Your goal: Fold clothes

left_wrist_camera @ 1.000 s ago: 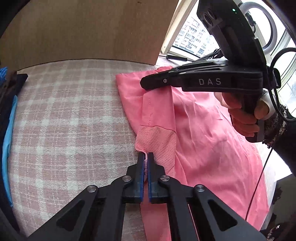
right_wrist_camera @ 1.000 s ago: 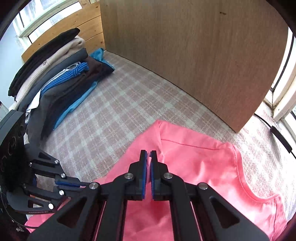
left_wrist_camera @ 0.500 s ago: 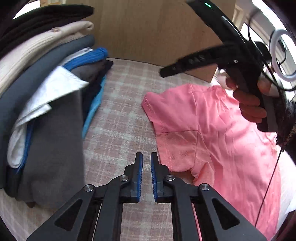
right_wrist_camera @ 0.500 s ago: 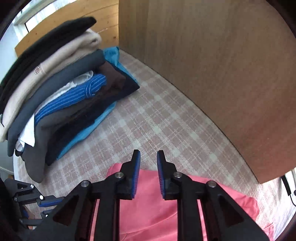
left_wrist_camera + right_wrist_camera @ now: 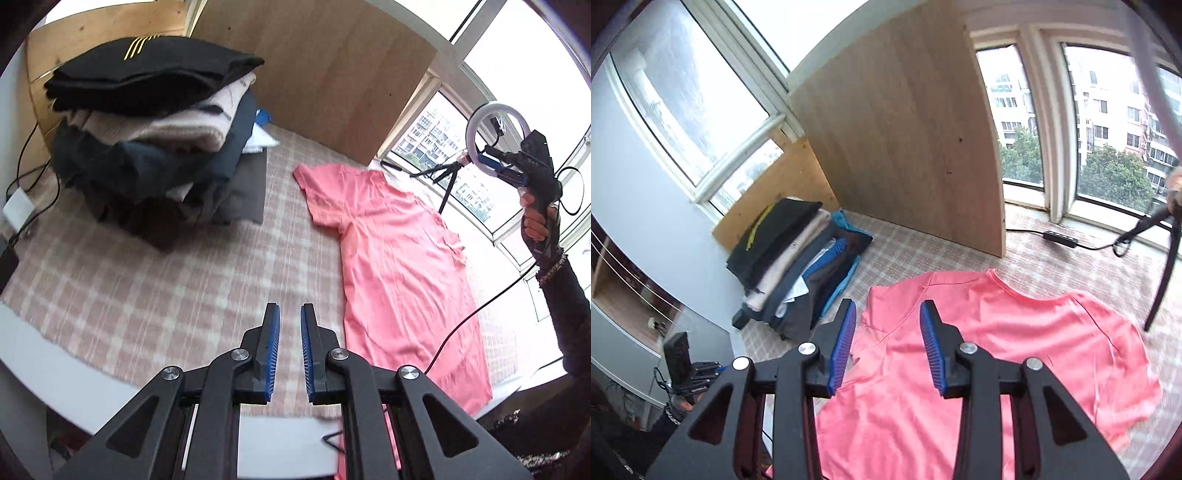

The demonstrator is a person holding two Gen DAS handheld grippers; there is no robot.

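Both grippers, left gripper (image 5: pixel 289 319) and right gripper (image 5: pixel 887 318), stand spread and empty, the right's jaws having just been opening; the pink T-shirt (image 5: pixel 395 254) ahead could bunch if regrasped unevenly.

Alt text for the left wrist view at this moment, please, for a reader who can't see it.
A pink T-shirt lies spread flat on a pink checked cloth, with nothing held in the left gripper, whose blue-padded jaws stand slightly apart above the cloth. A pile of folded clothes sits at upper left; the right gripper is raised at right before the window.
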